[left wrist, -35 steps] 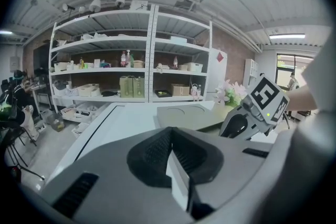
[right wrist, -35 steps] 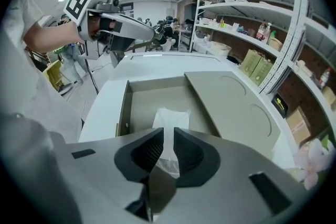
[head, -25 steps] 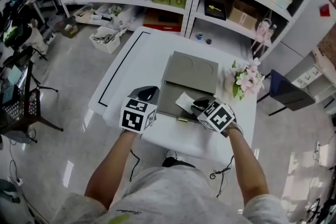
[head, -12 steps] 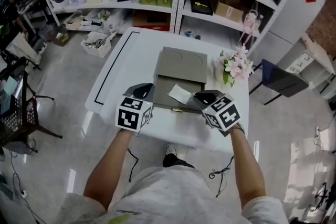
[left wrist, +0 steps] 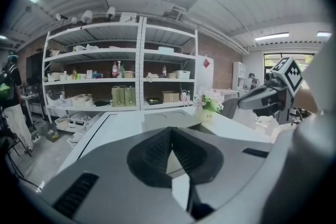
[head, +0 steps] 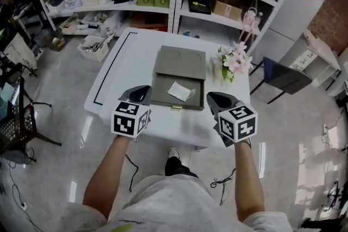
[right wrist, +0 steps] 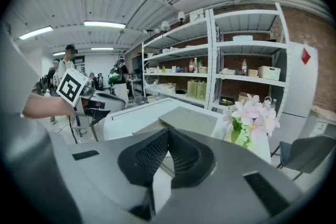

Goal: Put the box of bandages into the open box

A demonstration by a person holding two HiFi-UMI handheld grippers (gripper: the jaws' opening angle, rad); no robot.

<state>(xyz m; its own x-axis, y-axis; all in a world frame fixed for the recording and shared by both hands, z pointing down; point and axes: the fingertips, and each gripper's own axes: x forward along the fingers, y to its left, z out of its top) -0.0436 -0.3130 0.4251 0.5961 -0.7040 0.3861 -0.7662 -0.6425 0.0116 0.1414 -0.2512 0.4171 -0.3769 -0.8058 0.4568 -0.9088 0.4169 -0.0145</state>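
Since a second ago my right gripper [head: 216,98] has drawn back off the open box [head: 162,93] to its 4 o'clock corner, leaving the box of bandages [head: 179,91] lying flat near the middle of the tray, apart from both grippers. Its fingers are pressed together on nothing, as are those of my left gripper [head: 140,93], which hangs at the box's 8 o'clock corner over the white table [head: 130,57]. Pink flowers [head: 234,61] stand at the box's 2 o'clock.

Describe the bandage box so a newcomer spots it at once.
On the white table lies an open grey box, its lid folded back toward the shelves. Inside it lies the bandage box: small, flat and white, the only pale thing there.
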